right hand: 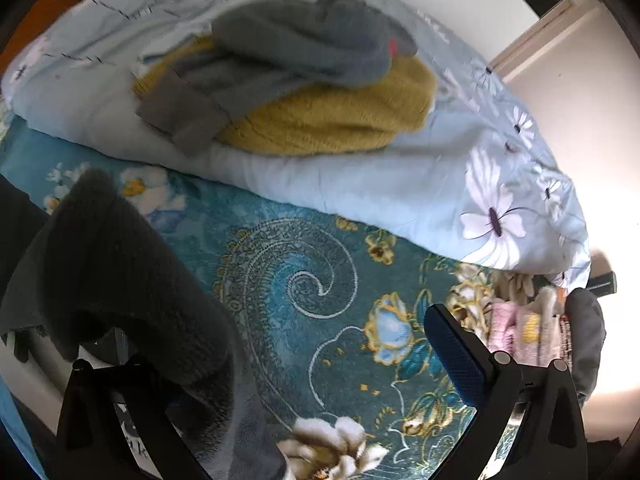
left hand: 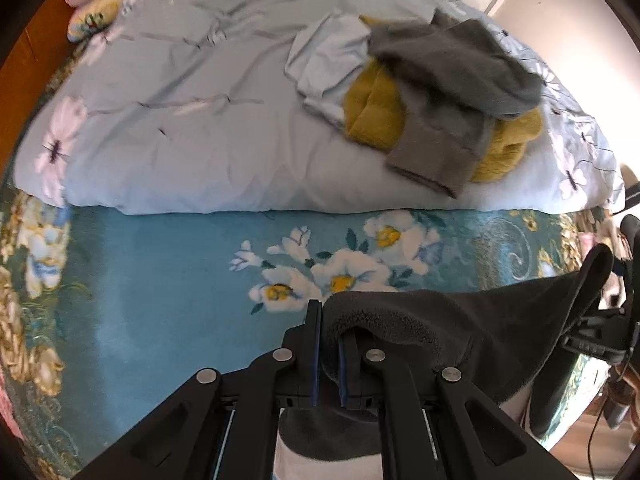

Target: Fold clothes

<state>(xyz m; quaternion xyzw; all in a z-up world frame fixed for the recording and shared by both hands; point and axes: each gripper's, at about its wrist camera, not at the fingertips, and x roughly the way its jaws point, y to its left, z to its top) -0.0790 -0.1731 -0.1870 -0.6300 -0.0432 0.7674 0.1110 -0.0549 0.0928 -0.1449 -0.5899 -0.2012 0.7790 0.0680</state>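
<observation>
My left gripper (left hand: 329,354) is shut on the edge of a dark grey fleece garment (left hand: 472,328), which hangs to the right above the teal floral bedspread (left hand: 160,280). The same garment (right hand: 120,280) drapes over the left finger of my right gripper (right hand: 280,360), which is open; its blue-padded right finger (right hand: 456,356) is bare. A pile of clothes lies on the folded pale blue duvet (left hand: 160,100): a grey sweater (left hand: 448,80) over a mustard knit (left hand: 376,108) and a light blue garment (left hand: 328,60). The pile also shows in the right wrist view (right hand: 304,60).
A stuffed toy (left hand: 96,4) lies at the duvet's far left corner. The duvet's front edge runs across the bedspread. A white wall and door frame (right hand: 552,40) stand at the right. Pink fabric (right hand: 516,332) lies at the bed's right edge.
</observation>
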